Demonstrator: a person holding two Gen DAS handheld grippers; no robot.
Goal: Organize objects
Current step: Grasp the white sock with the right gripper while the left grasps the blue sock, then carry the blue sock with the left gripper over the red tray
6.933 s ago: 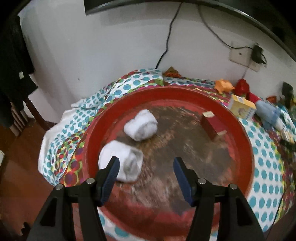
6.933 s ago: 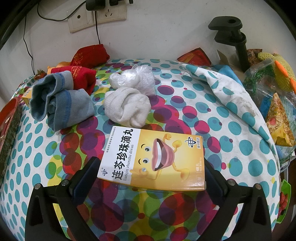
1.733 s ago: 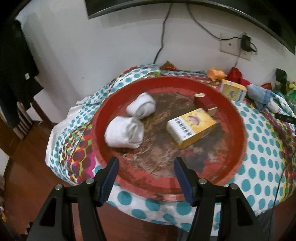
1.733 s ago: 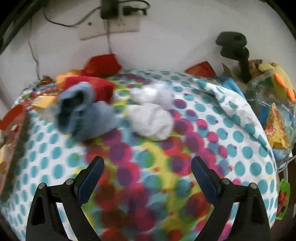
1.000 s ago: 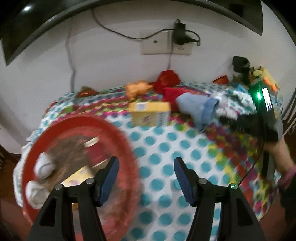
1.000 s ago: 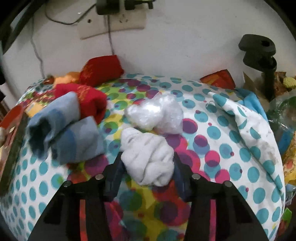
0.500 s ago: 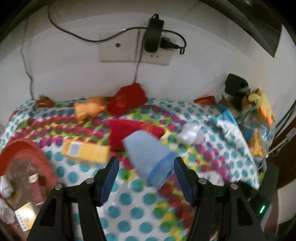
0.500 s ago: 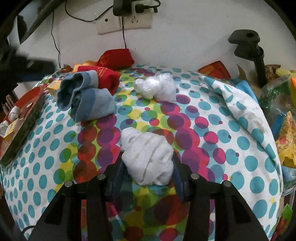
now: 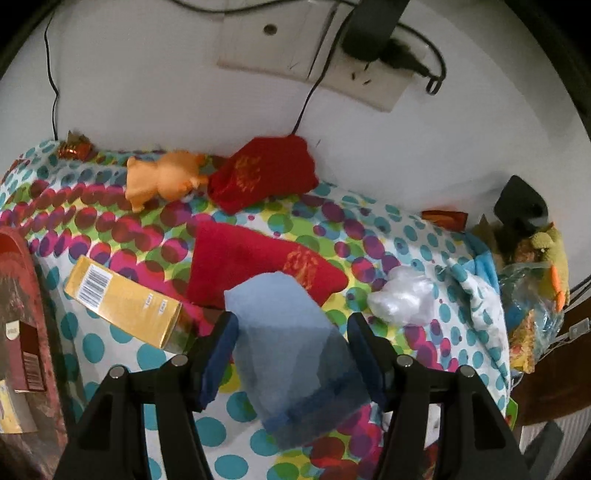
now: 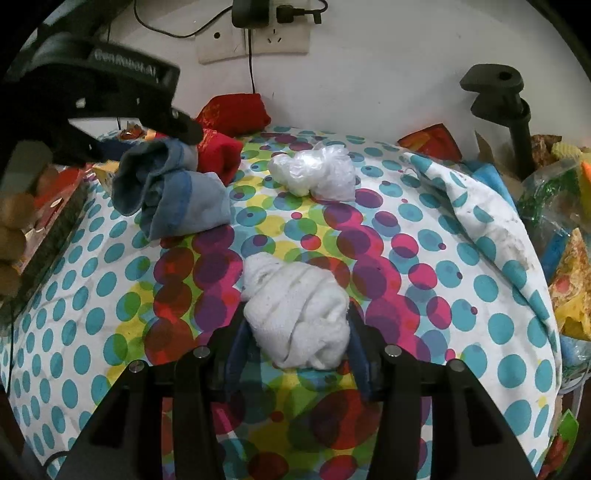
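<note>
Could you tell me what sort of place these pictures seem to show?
Probably a lived-in home room: a table under a polka-dot cloth against a white wall with a plugged-in socket, strewn with rolled blue socks and an orange toy animal.

Between the jaws of the right wrist view sits a white rolled cotton sock point(image 10: 295, 317). Under it spreads a white tablecloth point(image 10: 424, 295) printed with teal, magenta, purple, green and yellow dots. Between the jaws of the left wrist view lies a pale blue folded sock with a darker blue cuff point(image 9: 295, 365). Beyond it lies a red cloth with gold embroidery point(image 9: 255, 266), and left of the jaws a yellow cardboard box with a black barcode point(image 9: 122, 299).
</note>
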